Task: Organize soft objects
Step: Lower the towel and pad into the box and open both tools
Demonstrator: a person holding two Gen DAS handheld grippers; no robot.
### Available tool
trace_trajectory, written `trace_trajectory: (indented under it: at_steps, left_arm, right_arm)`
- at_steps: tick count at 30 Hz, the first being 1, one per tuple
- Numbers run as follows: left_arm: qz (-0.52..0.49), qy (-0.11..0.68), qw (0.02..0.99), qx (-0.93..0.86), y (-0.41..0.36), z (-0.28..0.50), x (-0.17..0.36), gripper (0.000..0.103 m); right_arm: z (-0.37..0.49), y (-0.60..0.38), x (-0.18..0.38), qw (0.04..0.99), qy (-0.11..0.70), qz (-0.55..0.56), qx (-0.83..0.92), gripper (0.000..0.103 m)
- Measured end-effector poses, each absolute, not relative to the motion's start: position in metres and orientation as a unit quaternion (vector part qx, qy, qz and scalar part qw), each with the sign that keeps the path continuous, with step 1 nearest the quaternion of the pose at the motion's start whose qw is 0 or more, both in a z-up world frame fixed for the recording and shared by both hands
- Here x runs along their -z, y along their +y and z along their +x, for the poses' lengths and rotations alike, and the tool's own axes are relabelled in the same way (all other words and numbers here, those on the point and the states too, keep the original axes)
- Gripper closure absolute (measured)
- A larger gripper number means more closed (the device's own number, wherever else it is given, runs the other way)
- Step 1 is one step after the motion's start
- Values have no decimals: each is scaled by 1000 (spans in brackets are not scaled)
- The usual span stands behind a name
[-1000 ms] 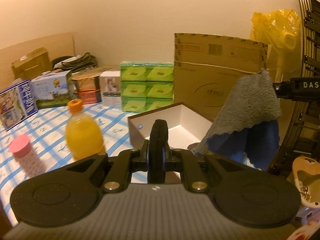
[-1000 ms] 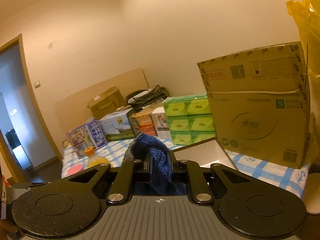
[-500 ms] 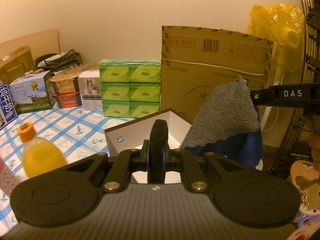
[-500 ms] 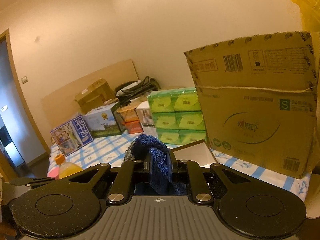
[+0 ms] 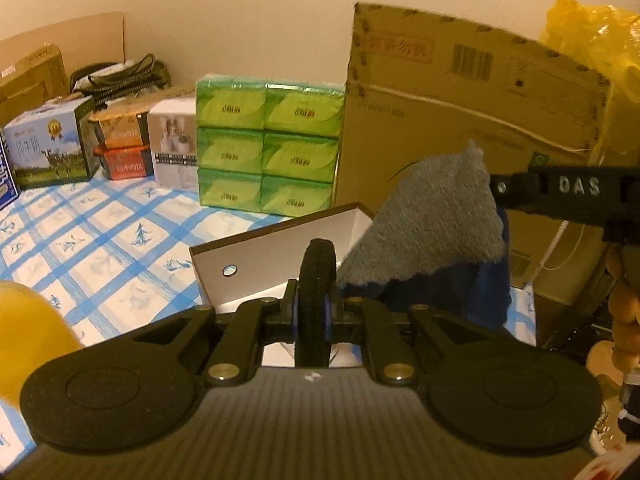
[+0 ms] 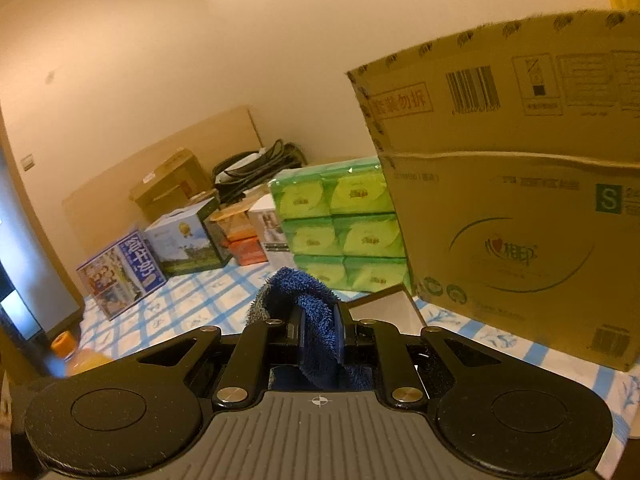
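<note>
Above the white box [image 5: 276,256] on the tabletop [image 5: 100,236], the right gripper [image 6: 318,334] pinches the undelivered towel [image 5: 432,224]; the left gripper [image 5: 316,280] is pressed together, empty.

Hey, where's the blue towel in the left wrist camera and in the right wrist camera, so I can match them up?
Left wrist: the blue towel hangs right of centre from the right gripper, above the white box.
Right wrist: the towel sits bottom centre, pinched between the fingers.
Shared landmark: the green tissue packs beside the big cardboard box.
</note>
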State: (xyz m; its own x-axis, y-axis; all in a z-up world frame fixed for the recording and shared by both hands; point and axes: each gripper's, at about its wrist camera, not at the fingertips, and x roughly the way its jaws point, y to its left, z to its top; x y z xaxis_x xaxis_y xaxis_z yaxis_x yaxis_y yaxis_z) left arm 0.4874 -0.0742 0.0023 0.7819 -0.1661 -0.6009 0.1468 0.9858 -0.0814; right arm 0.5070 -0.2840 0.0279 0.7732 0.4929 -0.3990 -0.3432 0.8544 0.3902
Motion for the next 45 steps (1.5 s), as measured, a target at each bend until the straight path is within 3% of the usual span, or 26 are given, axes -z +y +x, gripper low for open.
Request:
trace_trajectory:
  at_steps: [4,6,7,8,21,26,39,41,45]
  left_arm:
    - [-20,335,939,78,-74,504,14,92]
    - [-27,344,935,77,-74,511,23,92]
    - [-30,350,933,77,-74,515,27,92]
    - [-32,354,931,77,-75,518,31,92]
    - [-30,379,922,73,-85,541,61,91]
    - [-25,370,926,70,-86,543,58,68]
    - [-22,386,919,69,-82,524,62,67]
    - [-21,386,920,66,-81,525,62,67]
    - [-24,391,918,55,-77,535,66,67]
  right_arm:
    - [535,-279,-14,931,250,155,-215,88]
    - [549,-274,-4,933,261,144,-203,71]
    - [555,-271,3,933,270,135,-197,52]
    - [561,-268,10,932,281,124,-192,43]
    - [568,-282,73,903,377,87,-189,43]
    - [566,-279,75,901,381,75,-194,43]
    - [540,-278,77,901,378,48,-205,44]
    - [540,-281,72,906,362,56,-211,60]
    - [552,-269,69,905,356,50,-226,73]
